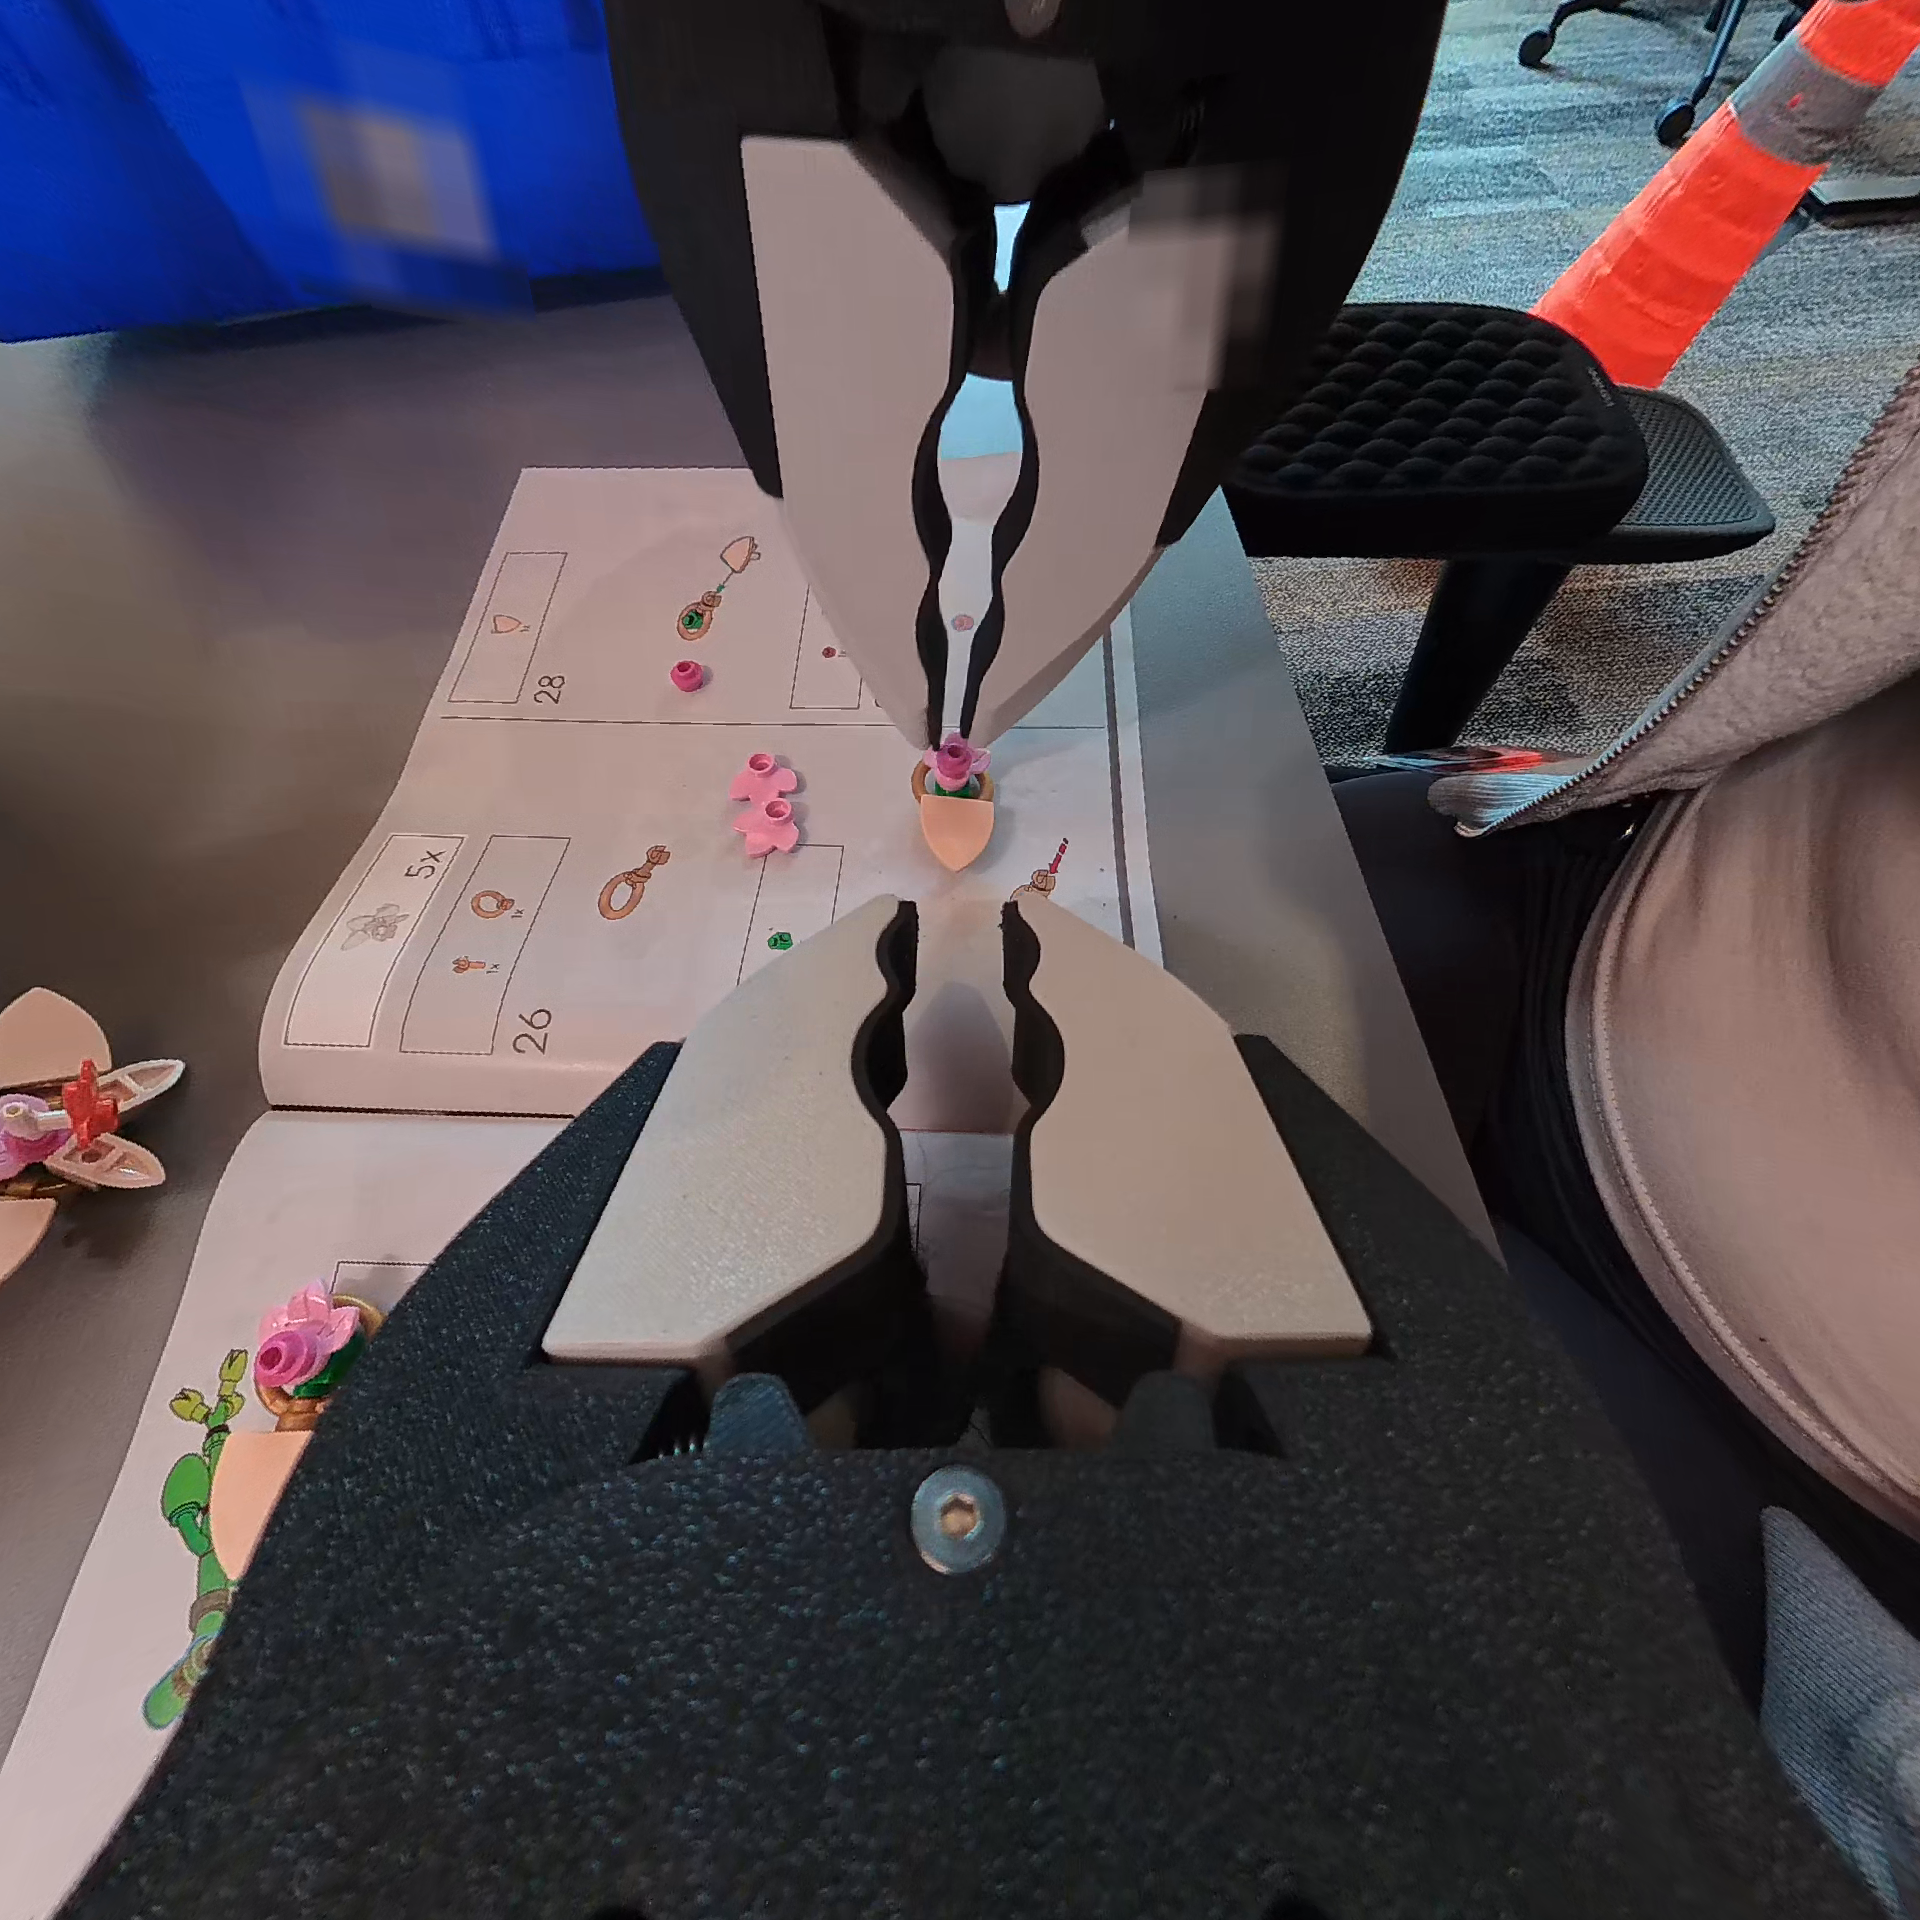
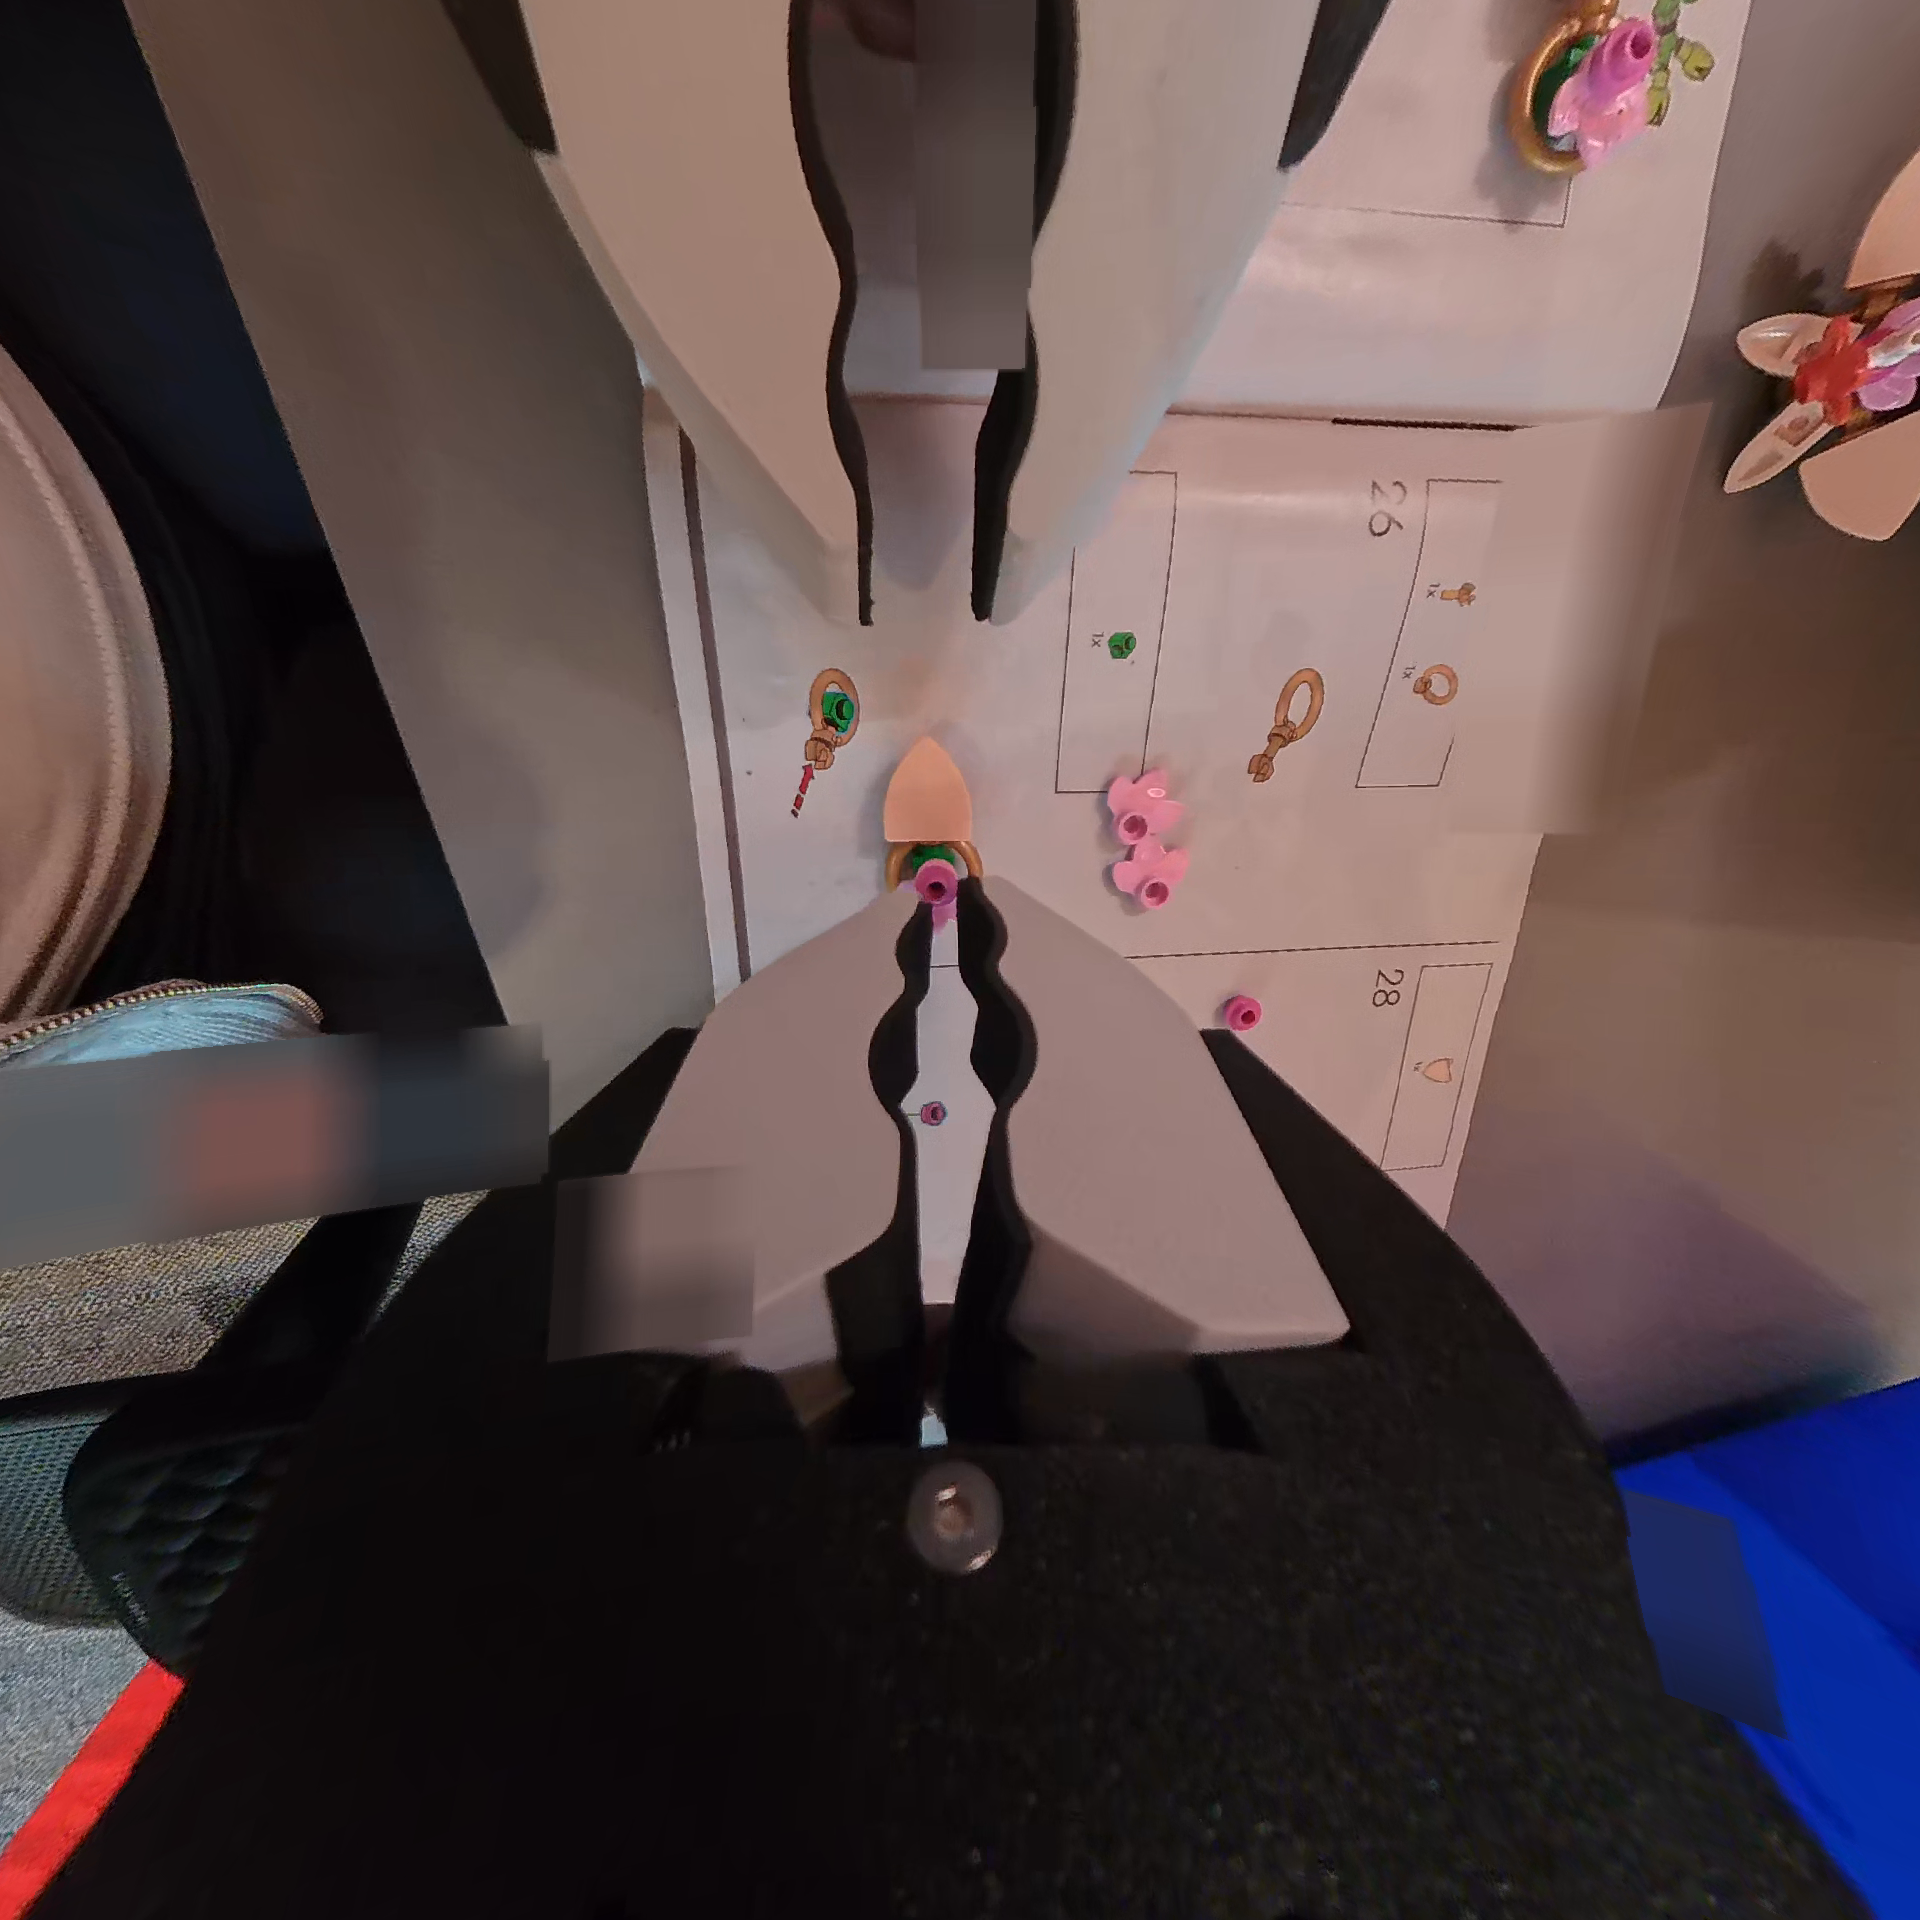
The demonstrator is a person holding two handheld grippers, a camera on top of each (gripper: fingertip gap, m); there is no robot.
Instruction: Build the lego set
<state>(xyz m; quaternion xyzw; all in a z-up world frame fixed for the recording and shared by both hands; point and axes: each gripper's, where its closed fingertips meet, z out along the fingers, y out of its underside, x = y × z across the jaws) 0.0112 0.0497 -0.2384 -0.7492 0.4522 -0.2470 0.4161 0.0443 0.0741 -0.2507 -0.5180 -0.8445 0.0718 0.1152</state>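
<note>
My right gripper (image 2: 937, 902) seemingly pinches the pink flower piece (image 2: 934, 886) atop the peach petal assembly (image 2: 928, 795), whose tip points at my spread, empty left gripper (image 1: 958, 914).

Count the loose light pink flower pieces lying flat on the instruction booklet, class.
2: the upper flower piece and the lower flower piece lie touching, mid-page on the booklet, left of the peach petal assembly. Others may be hidden behind the grippers.

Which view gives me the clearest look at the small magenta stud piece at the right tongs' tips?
The left wrist view: the magenta stud faces it unobstructed, between the right tongs. The right wrist view shows it too, partly hidden by those fingers.
</note>
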